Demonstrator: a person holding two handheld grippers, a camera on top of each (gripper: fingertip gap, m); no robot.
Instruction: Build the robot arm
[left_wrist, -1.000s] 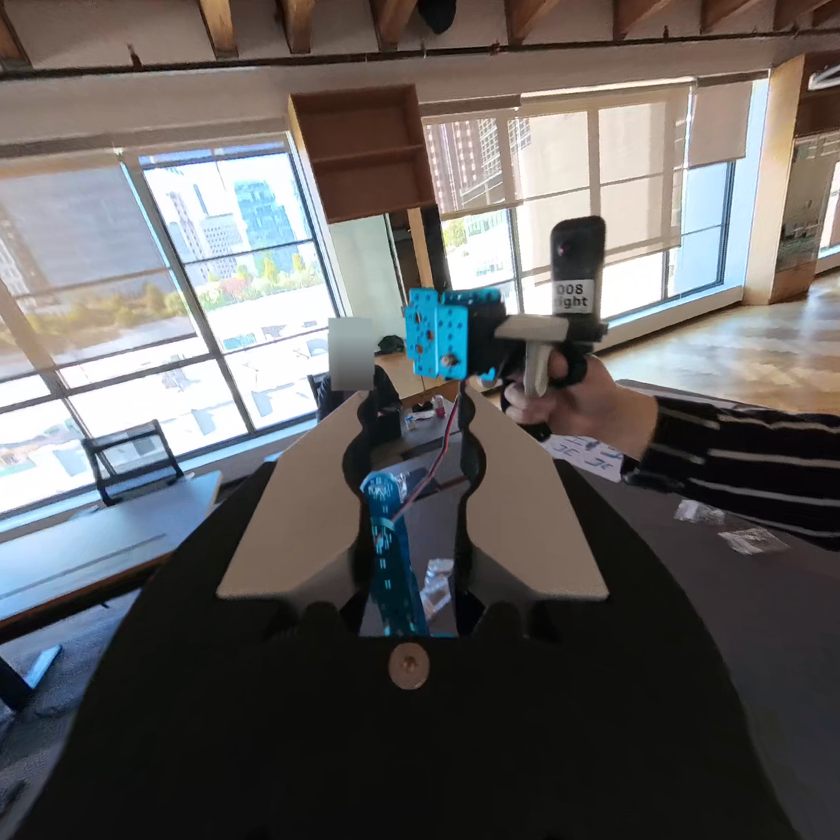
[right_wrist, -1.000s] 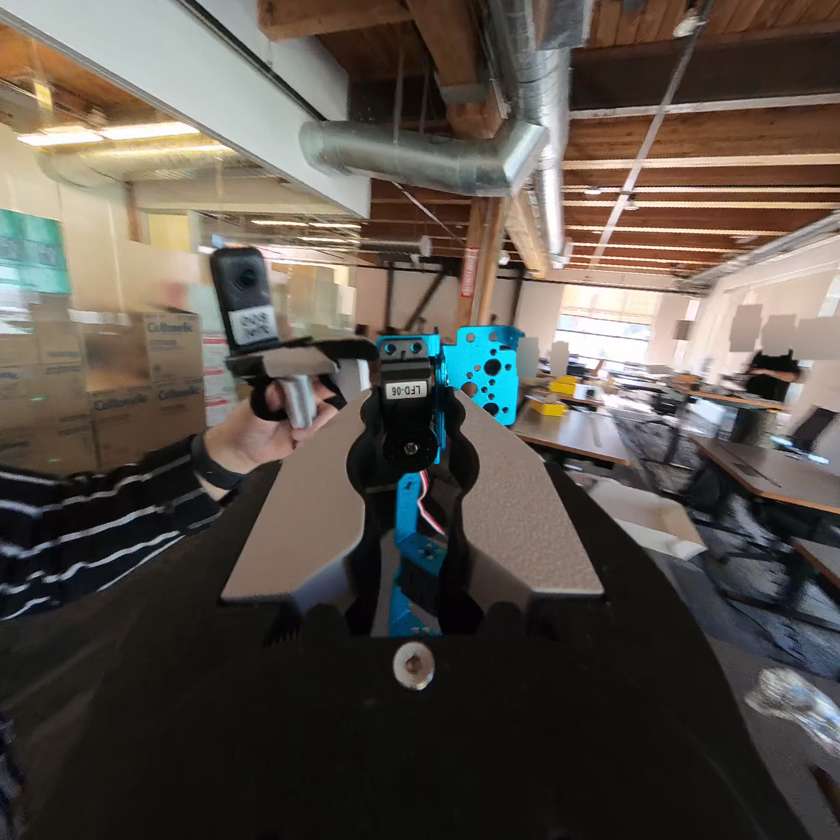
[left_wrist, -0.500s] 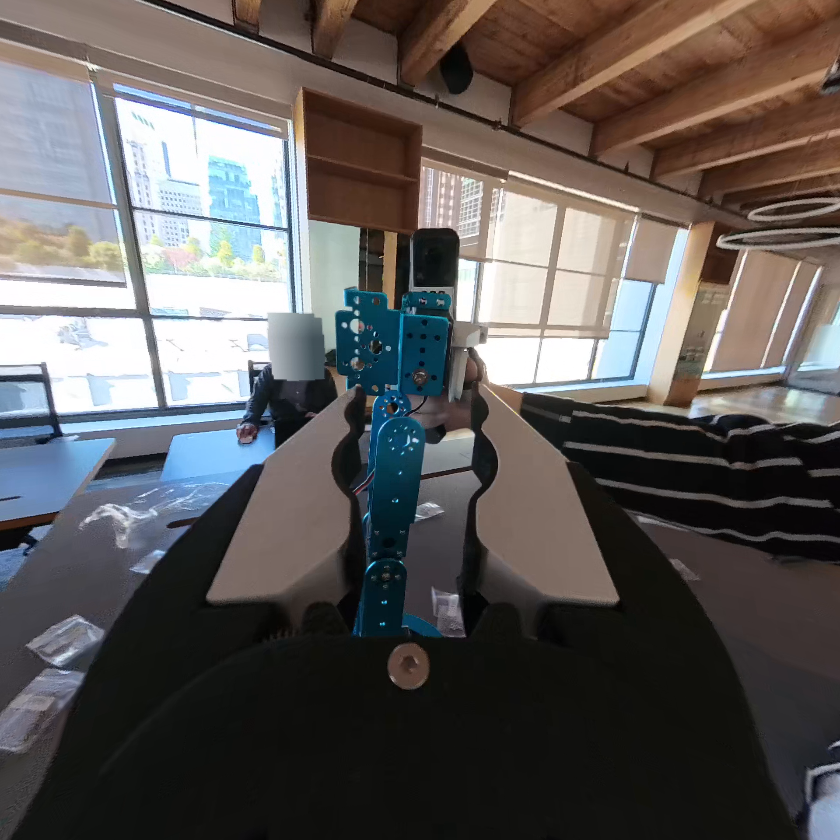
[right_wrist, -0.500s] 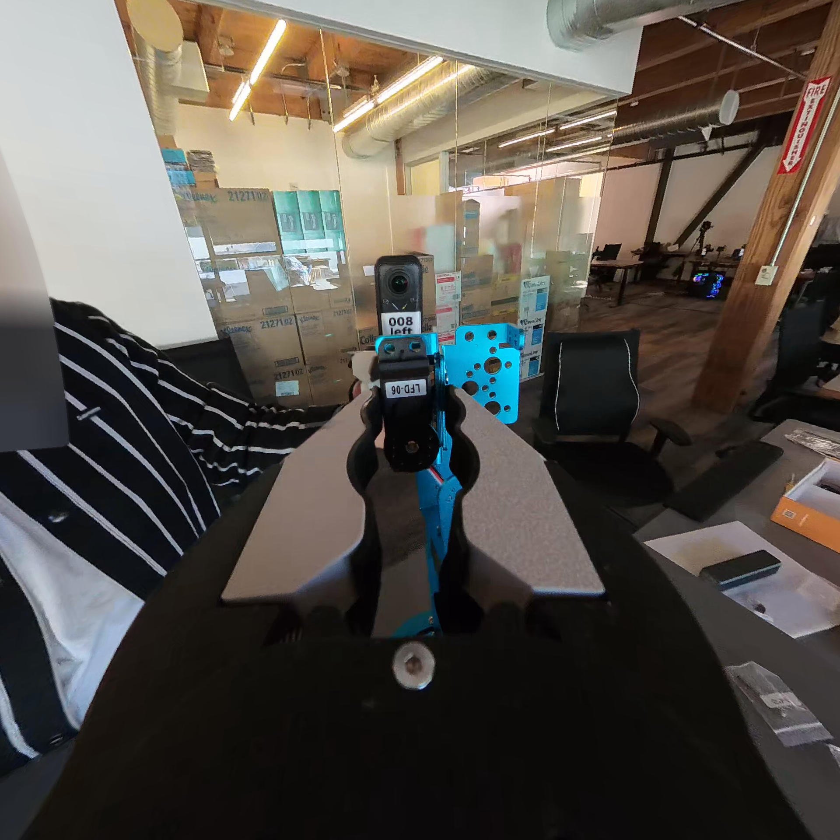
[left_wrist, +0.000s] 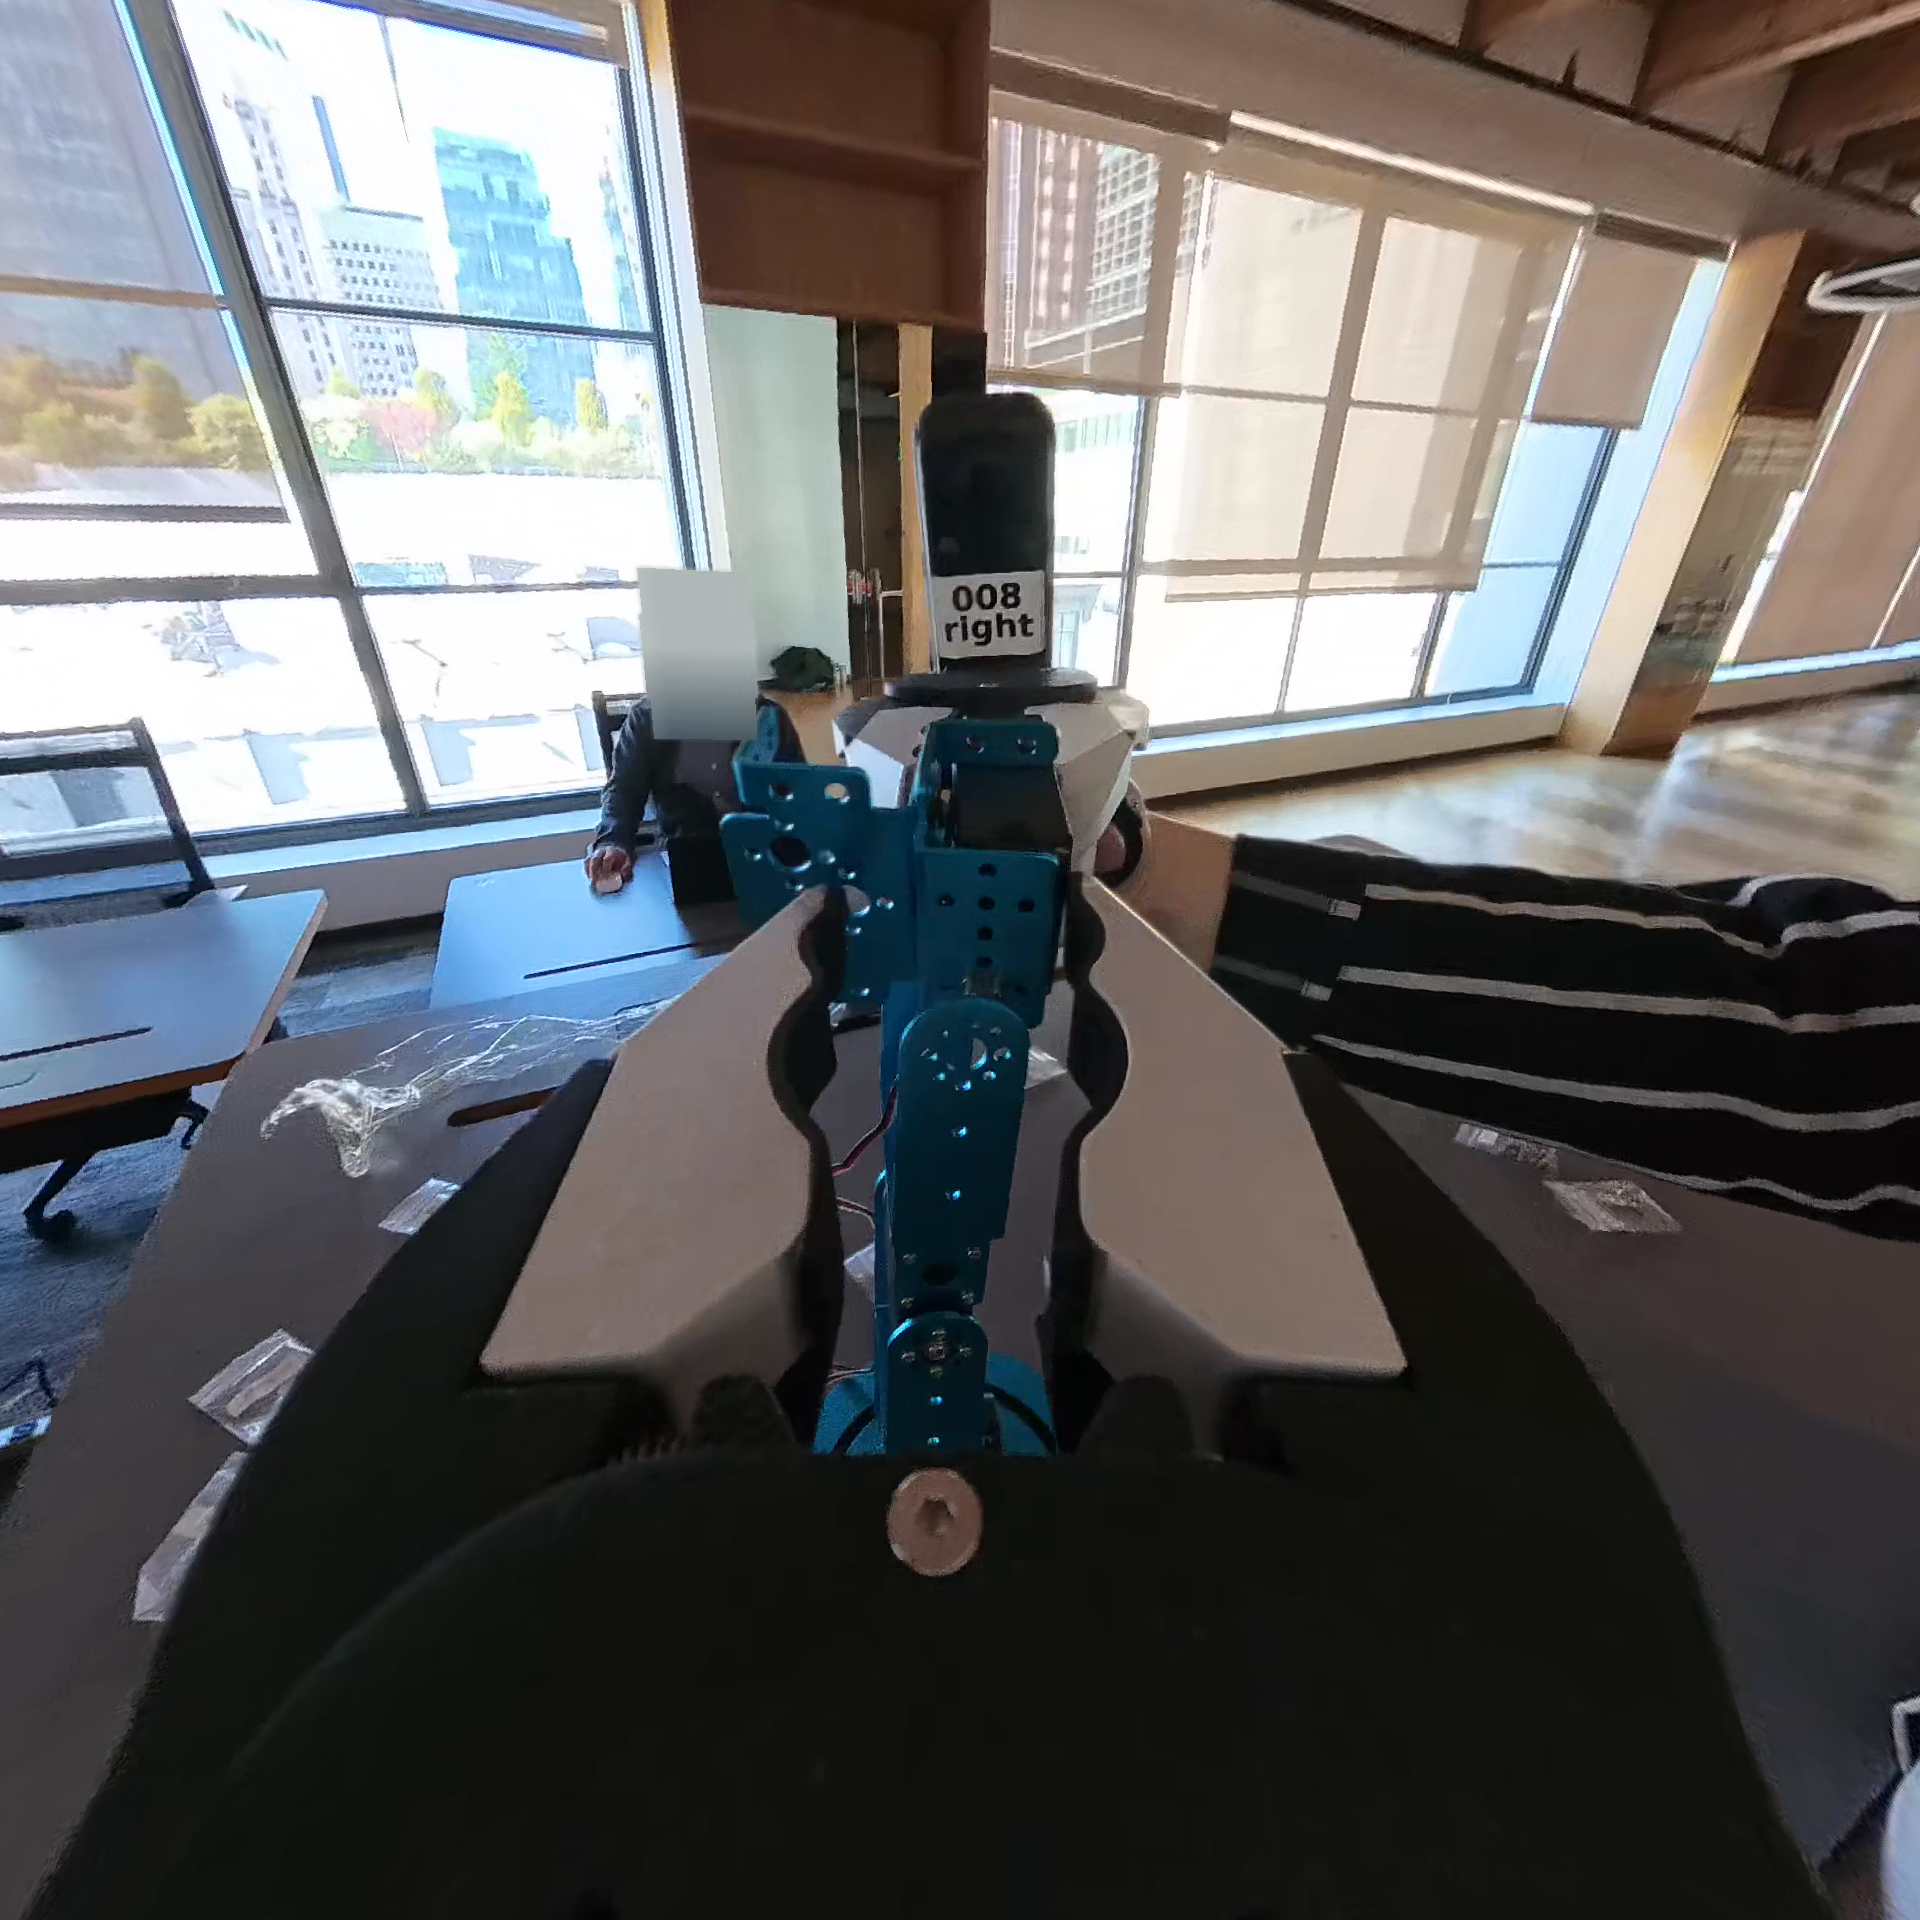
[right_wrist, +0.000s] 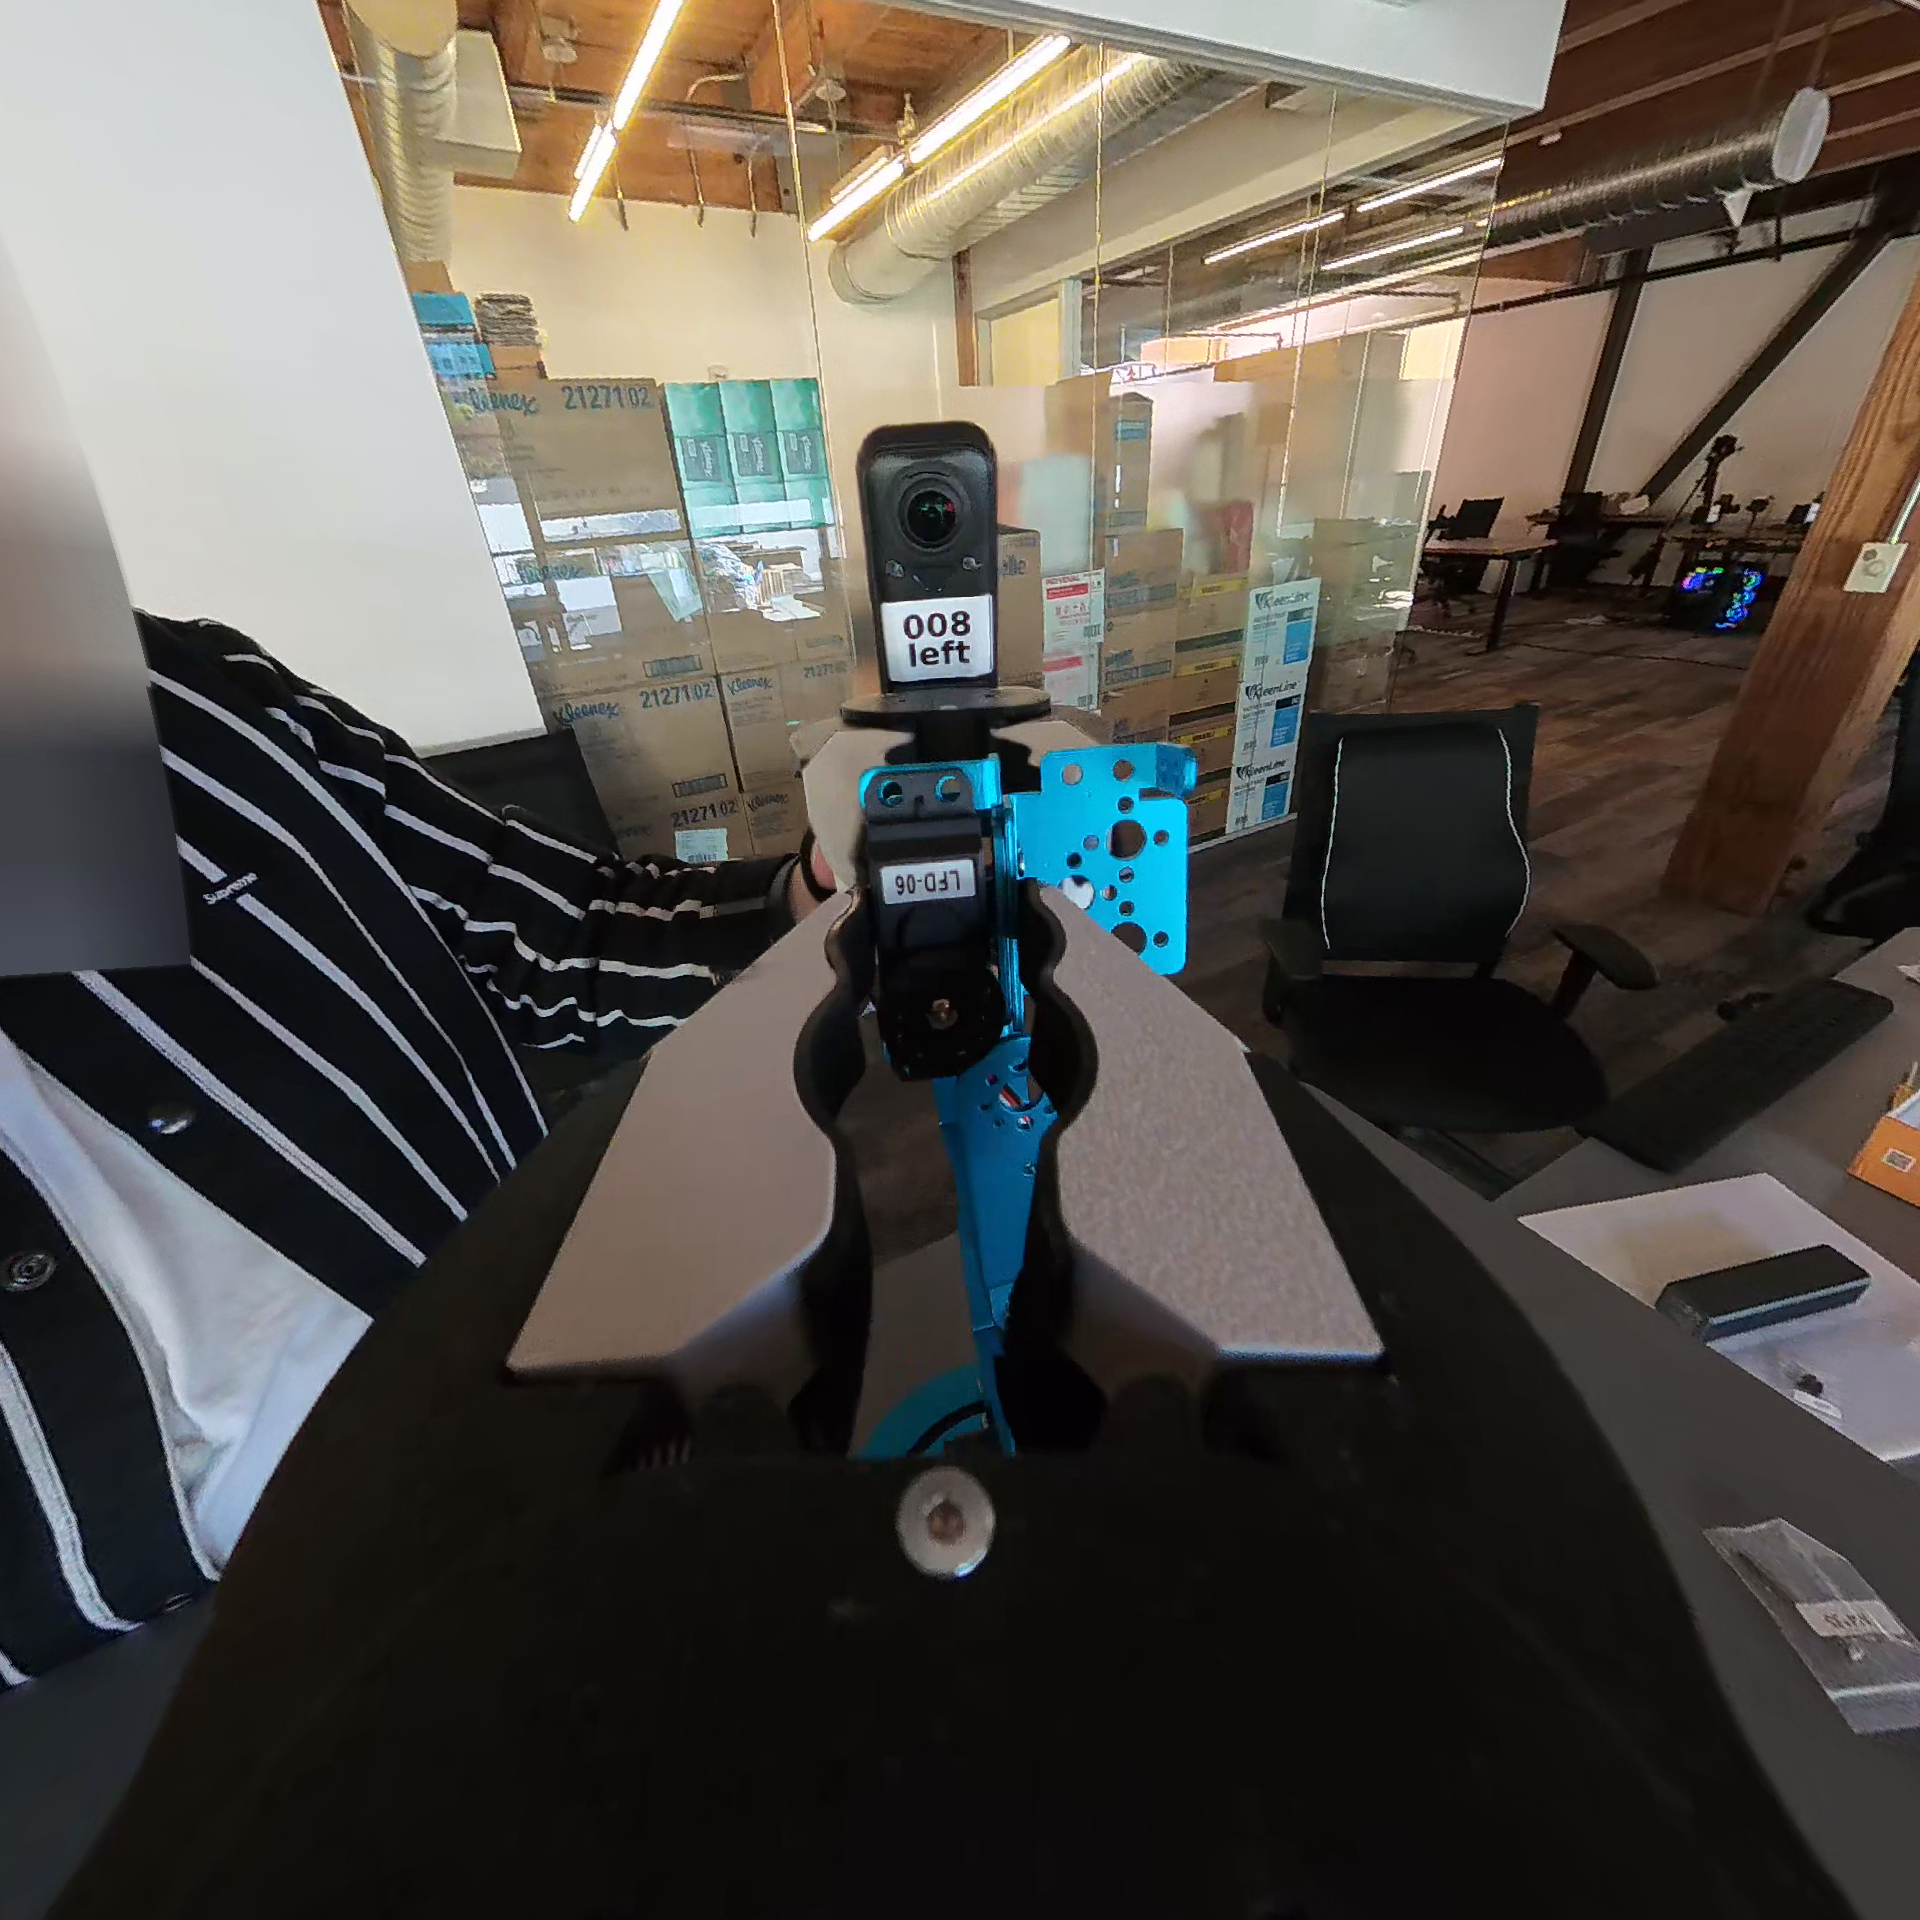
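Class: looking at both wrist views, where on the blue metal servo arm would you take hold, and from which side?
Grip the blue metal servo arm by its black servo block at the top, squeezing its flat side faces. The right gripper does so already; the slim perforated link below offers thinner edges.

upright blue servo bracket assembly (left_wrist: 951, 1091)

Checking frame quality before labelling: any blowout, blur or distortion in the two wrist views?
Left wrist view: windows blown out, backlighting the blue arm, which stays sharp; strong fisheye bend at the edges. Right wrist view: even indoor light, servo crisp, reflections on the glass wall, a grey masking patch at left.
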